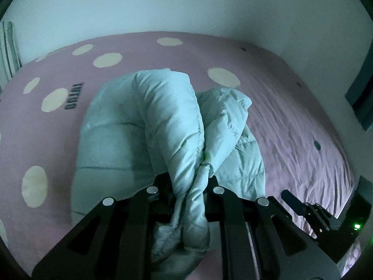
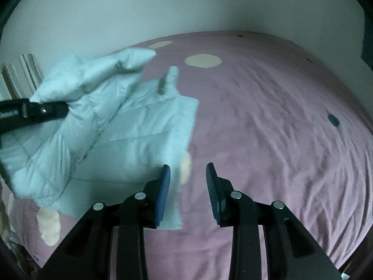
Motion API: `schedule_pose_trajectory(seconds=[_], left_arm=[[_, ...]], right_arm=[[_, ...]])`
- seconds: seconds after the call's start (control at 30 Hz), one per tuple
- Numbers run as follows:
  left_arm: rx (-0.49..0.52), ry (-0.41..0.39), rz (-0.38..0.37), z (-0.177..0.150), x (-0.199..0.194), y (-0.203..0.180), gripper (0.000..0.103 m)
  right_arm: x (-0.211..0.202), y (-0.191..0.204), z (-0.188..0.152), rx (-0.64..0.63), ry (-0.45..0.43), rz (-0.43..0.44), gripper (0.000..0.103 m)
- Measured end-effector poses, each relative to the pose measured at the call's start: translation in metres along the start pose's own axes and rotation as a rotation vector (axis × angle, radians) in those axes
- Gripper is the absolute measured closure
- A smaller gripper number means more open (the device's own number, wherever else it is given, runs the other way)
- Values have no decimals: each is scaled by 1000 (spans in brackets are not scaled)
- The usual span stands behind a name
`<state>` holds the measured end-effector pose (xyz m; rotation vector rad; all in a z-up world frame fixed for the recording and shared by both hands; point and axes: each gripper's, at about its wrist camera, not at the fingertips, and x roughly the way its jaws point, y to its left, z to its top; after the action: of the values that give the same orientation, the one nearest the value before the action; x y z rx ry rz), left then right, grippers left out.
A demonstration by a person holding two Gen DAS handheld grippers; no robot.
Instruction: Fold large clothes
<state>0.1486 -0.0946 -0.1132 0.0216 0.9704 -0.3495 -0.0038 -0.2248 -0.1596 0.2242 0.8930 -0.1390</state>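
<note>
A pale blue puffer jacket [image 1: 112, 140] lies bunched on the bed. My left gripper [image 1: 188, 179] is shut on a twisted fold of it, and the fabric runs up between the fingers and hangs below them. In the right wrist view the jacket [image 2: 139, 128] spreads across the left, one part lifted by the left gripper [image 2: 65, 109]. My right gripper [image 2: 187, 170] stands open just past the jacket's right edge. Its blue pads [image 2: 163, 186] press on nothing, and the blurred edge lies below them. The right gripper [image 1: 291, 198] also shows at the lower right of the left wrist view.
A mauve bed sheet [image 2: 268, 116] with cream dots [image 1: 107, 59] covers the bed and is wrinkled on the right. A white wall [image 1: 186, 4] runs behind the bed. A striped upright thing [image 2: 21, 70] stands at the far left, and a dark panel [image 1: 363, 88] is at the right.
</note>
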Motion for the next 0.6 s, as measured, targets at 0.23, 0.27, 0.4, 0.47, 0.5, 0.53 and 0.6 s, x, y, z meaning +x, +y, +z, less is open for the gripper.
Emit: schedule_pose_trajectory(seconds=[0.23,0.27,0.4,0.47,0.5,0.53,0.6], left_arm=[[33,28,5,-12,35,-45,90],[31,30,1,-14,38,-49,90],[48,40,-3,-26,59,-64,90],[80,30,12,-33,63,-71,90],[83,23,11,-34,61,-72,89],[81,17,4,-34,59,-73,87],[73,13,-10,-34,51,-72,84]], right_arm=[[-2,-46,2,76,8,-42,70],[-2,-49,5,79,8,-50,70],[0,-62,5,91,13,-80,69],[2,-64,4,96,16,-85,62],[2,-64,3,93,13,-90,61],[1,-63,2,90,12,-92,61],[-2,-62,1,88,11,-92,60]])
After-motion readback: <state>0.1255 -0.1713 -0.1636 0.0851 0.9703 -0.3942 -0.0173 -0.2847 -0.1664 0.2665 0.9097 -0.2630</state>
